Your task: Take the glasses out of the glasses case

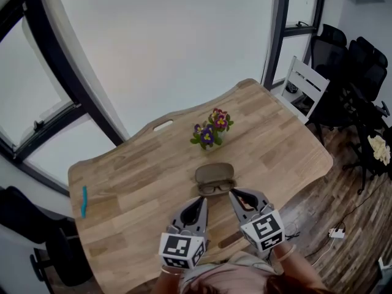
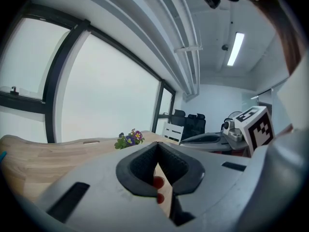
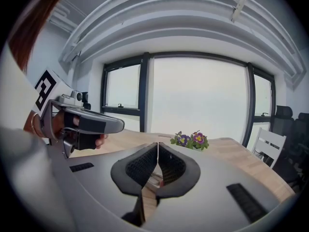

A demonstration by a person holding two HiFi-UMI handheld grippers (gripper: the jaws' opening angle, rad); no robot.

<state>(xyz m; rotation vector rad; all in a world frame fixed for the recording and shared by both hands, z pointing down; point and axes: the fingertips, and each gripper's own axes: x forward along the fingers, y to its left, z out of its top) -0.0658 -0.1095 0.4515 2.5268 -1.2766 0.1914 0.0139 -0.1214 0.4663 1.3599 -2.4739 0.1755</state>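
A brown glasses case [image 1: 214, 172] lies open in the middle of the wooden table [image 1: 135, 176]. Dark-framed glasses [image 1: 215, 188] rest at its near side; I cannot tell whether they lie in the lower half or just in front of it. My left gripper [image 1: 203, 199] is shut, its tip just left of the glasses and a little nearer. My right gripper [image 1: 232, 192] is shut too, its tip at the right end of the glasses. In both gripper views the jaws meet at their tips [image 2: 157, 144] [image 3: 158, 143] with nothing held.
A small pot of purple and yellow flowers [image 1: 211, 128] stands just behind the case. A teal pen [image 1: 84, 201] lies near the left edge. A white chair [image 1: 304, 87] and black chairs [image 1: 355, 66] stand beyond the table's right end.
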